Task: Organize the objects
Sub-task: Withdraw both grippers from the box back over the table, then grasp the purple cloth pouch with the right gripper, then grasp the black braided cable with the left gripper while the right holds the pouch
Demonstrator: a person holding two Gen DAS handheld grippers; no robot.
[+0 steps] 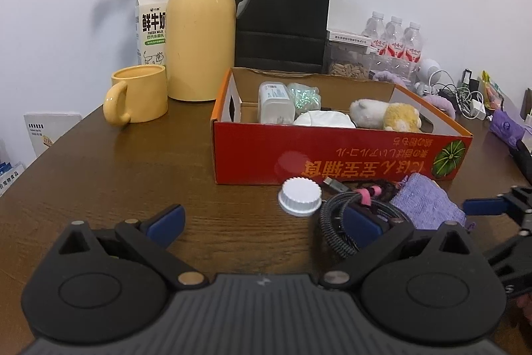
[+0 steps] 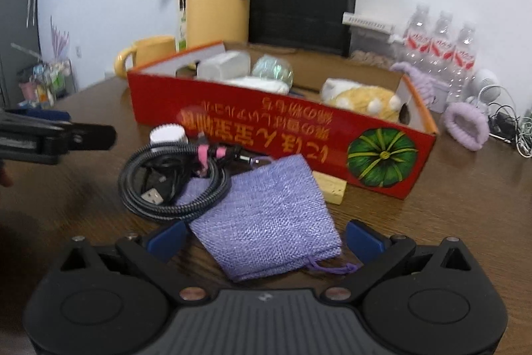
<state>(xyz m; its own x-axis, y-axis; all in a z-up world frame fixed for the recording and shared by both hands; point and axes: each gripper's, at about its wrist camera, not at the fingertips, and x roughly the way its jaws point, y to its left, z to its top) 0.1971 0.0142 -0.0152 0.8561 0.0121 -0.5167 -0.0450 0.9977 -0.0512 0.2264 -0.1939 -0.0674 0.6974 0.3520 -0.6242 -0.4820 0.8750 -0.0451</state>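
A brown wooden table point(image 1: 109, 175) holds an open red cardboard box point(image 1: 332, 155) printed with upside-down yellow characters and a green pumpkin. Inside the box sit a white rectangular container point(image 1: 275, 102), a glittery green bundle point(image 1: 304, 97), a white round item point(image 1: 324, 119) and a white and yellow plush toy point(image 1: 385, 114); the box wall hides their lower parts.

Just in front of the box lie a white ribbed cap point(image 1: 300, 196), a coiled black braided cable point(image 2: 173, 182) bound with a pink tie, a purple woven pouch point(image 2: 266, 218) and a pale yellow block point(image 2: 329, 190), the block partly tucked behind the pouch.

The left gripper point(image 1: 262, 222) has its blue-tipped fingers spread wide over bare table, the right tip overlapping the cable coil in view. The right gripper point(image 2: 264, 237) is also spread wide, its fingers on either side of the pouch's near end; whether they touch it cannot be told.

Behind the box stand a yellow mug point(image 1: 138, 95), a yellow thermos jug point(image 1: 202, 22), a milk carton point(image 1: 151, 29), dried flowers cut off at the top, and a black paper bag point(image 1: 286, 9). The right wrist view is blurred
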